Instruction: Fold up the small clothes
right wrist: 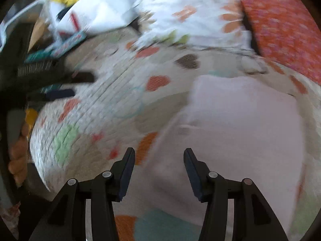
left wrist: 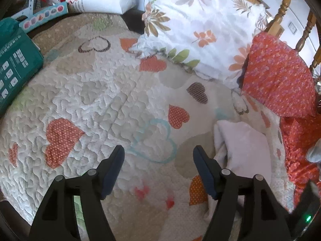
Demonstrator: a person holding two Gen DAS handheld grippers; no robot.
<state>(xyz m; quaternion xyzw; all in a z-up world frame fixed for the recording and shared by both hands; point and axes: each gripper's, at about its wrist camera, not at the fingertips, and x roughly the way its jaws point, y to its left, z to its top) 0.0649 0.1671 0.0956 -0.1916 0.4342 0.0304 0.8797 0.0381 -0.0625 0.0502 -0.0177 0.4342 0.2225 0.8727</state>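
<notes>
Pale pink cloth (right wrist: 240,124) is lying on the quilt (left wrist: 90,100) just ahead of my right gripper (right wrist: 159,170), toward one o'clock. I am holding both grippers wide apart, gripping nothing. It looks light, soft and floppy, so I am favouring a pinch at its near edge. My left gripper (left wrist: 158,170) is hovering over bare quilt, cloth at three o'clock, pillow (left wrist: 200,24) at twelve.

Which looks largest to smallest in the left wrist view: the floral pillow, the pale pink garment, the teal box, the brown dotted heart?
1. Floral pillow.
2 and 3. Pale pink garment and teal box: they look alike in size, and the box is cut off by the frame, so unranked.
4. Brown dotted heart.
</notes>
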